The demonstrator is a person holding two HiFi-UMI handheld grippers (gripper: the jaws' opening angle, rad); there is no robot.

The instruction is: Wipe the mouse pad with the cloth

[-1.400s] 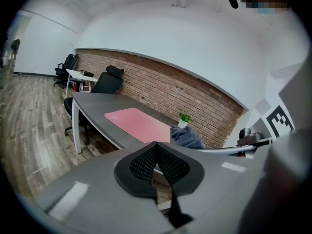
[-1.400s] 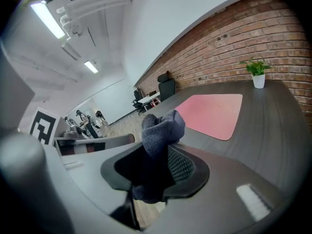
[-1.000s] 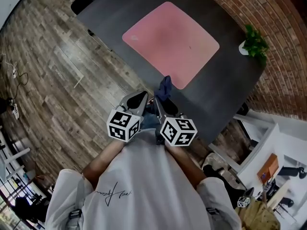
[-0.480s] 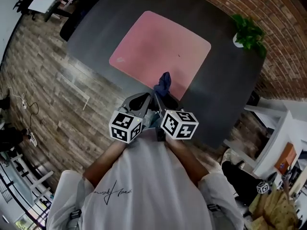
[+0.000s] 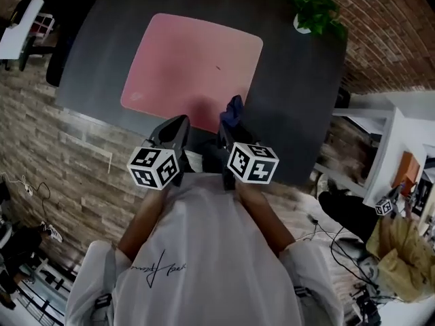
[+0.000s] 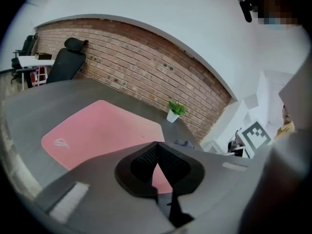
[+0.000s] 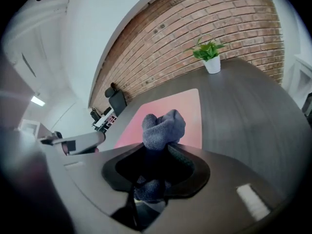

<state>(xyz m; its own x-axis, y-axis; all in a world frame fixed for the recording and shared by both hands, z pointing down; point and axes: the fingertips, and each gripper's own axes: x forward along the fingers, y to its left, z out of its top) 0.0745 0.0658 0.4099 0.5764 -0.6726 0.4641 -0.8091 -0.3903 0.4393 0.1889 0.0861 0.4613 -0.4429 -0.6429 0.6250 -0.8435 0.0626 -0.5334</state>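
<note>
A pink mouse pad [image 5: 191, 68] lies flat on the dark grey table [image 5: 299, 107]; it also shows in the left gripper view [image 6: 97, 130] and in the right gripper view [image 7: 170, 106]. My right gripper [image 5: 230, 124] is shut on a bunched grey-blue cloth [image 5: 233, 109], which sticks up out of its jaws [image 7: 163, 126] at the pad's near edge. My left gripper [image 5: 178, 126] hovers by the table's near edge, its jaws closed tip to tip with nothing between them [image 6: 156, 152].
A small potted plant [image 5: 314, 11] stands at the table's far right corner, near the brick wall. A black office chair [image 6: 66, 62] sits beyond the table's far left. White shelving [image 5: 401, 161] stands to the right.
The view has swung so the table and pad sit further left and nearer. My left gripper has moved left, apart from the right one. The cloth stays held.
</note>
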